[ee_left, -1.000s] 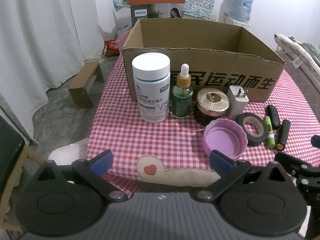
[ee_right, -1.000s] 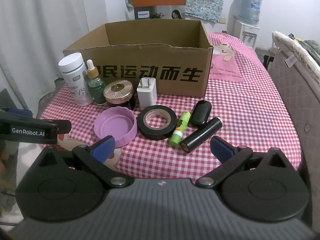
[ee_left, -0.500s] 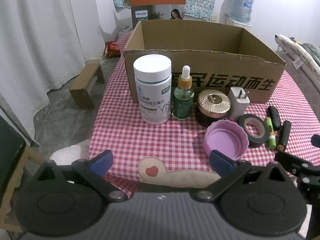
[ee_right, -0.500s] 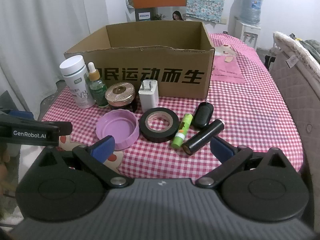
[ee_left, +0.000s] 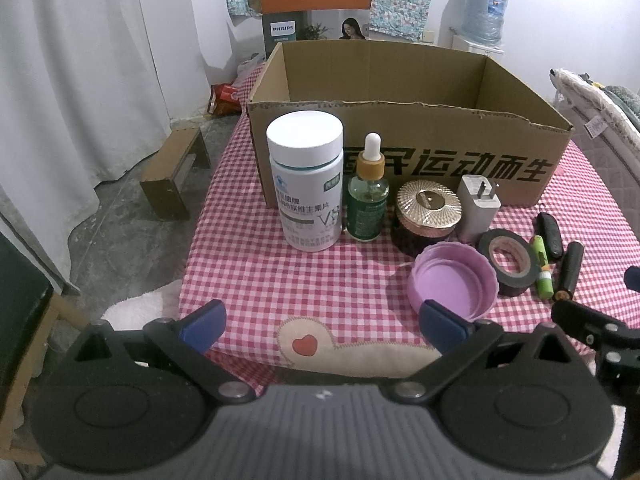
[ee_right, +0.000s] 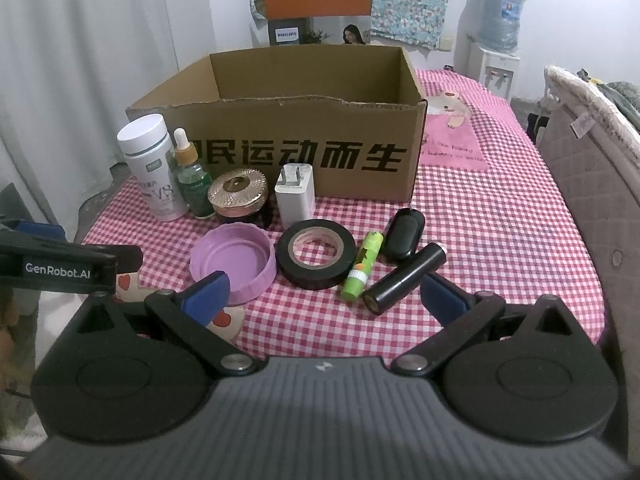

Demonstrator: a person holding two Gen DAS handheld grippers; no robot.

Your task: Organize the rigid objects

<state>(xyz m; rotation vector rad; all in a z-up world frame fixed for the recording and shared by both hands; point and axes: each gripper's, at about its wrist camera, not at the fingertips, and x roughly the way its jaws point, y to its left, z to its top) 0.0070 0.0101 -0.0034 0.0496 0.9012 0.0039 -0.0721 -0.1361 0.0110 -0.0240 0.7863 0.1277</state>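
An open cardboard box [ee_left: 408, 160] [ee_right: 296, 152] stands on the checked cloth. In front of it stand a white pill bottle [ee_left: 306, 184] [ee_right: 150, 168], a green dropper bottle [ee_left: 367, 196] [ee_right: 192, 180], a gold-lidded jar [ee_left: 428, 210] [ee_right: 240, 196] and a white charger [ee_left: 478, 208] [ee_right: 295, 198]. Nearer lie a purple lid [ee_left: 454, 284] [ee_right: 234, 262], a black tape roll [ee_left: 508, 260] [ee_right: 316, 254], a green tube [ee_right: 362, 266], a black fob [ee_right: 404, 234] and a black cylinder [ee_right: 404, 280]. My left gripper [ee_left: 322, 326] and right gripper [ee_right: 324, 298] are open and empty, before the table's front edge.
A wooden stool [ee_left: 174, 172] stands on the floor to the left, beside a white curtain [ee_left: 80, 80]. A padded bed edge [ee_right: 592, 152] runs along the right. A Philips carton [ee_right: 316, 8] and a water dispenser [ee_right: 498, 40] stand behind the table.
Both grippers have drawn slightly closer to the table, and the objects look a little larger. Nothing on the table has moved.
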